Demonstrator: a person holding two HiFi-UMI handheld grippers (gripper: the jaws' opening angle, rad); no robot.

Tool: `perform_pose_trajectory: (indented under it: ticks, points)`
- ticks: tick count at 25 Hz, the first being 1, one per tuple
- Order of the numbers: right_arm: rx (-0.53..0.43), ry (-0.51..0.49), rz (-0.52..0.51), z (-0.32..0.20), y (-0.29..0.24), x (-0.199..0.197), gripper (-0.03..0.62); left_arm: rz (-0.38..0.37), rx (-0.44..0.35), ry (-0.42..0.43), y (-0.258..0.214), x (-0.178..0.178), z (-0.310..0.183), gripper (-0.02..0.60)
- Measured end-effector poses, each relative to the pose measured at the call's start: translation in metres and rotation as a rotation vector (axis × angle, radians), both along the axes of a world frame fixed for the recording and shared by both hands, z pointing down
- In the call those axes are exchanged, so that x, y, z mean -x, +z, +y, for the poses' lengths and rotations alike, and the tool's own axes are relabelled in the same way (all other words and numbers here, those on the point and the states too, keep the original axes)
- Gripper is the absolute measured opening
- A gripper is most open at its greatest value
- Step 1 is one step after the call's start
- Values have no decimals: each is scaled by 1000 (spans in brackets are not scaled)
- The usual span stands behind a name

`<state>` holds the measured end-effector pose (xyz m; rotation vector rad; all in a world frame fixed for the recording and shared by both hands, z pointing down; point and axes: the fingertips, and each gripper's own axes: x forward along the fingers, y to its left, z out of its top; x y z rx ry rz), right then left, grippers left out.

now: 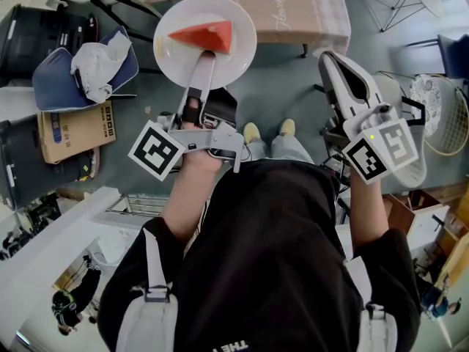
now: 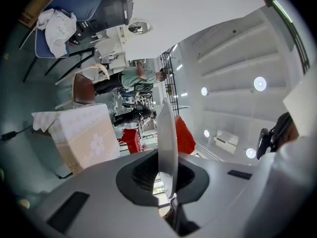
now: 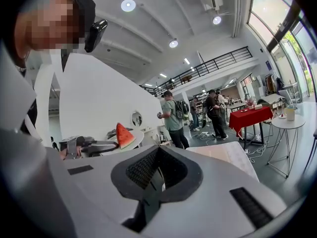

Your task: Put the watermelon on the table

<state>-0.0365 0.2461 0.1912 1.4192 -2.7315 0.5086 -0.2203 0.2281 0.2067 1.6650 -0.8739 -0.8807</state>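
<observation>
I have the left gripper (image 1: pixel 207 57) clamped on the near rim of the plate (image 1: pixel 179 61), jaws pinched on that thin edge and nothing else. The plate is in the air at the table's (image 1: pixel 300 13) near left corner. From the head view I can't tell whether its far rim is over the cloth yet, and the left gripper view suggests the table is a little way ahead. The watermelon (image 1: pixel 205 35) lies loose on the plate's table-side half, just beyond my fingertips. Because I hold only one edge, the plate acts as a lever, so I want a quiet, level wrist. Any roll would send the wedge sliding toward the low rim. I judge the good move is a slow push forward until the whole plate is over the tabletop. Then I lower it straight down until the base sits flat, and only then part the jaws and back out along the rim. The right gripper (image 1: pixel 331 61) is off the table's near right corner, jaws together and empty. I'd hold it there, out of the way, ready to steady the plate's far rim if it tips.
</observation>
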Motion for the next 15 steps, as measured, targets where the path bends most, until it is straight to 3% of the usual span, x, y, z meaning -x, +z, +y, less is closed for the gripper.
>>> perform_pose_trajectory:
  ticks: [15]
  points:
    - [-23, -21, -17, -8, -6, -2, 14, -9, -11, -4, 0, -5, -7, 21]
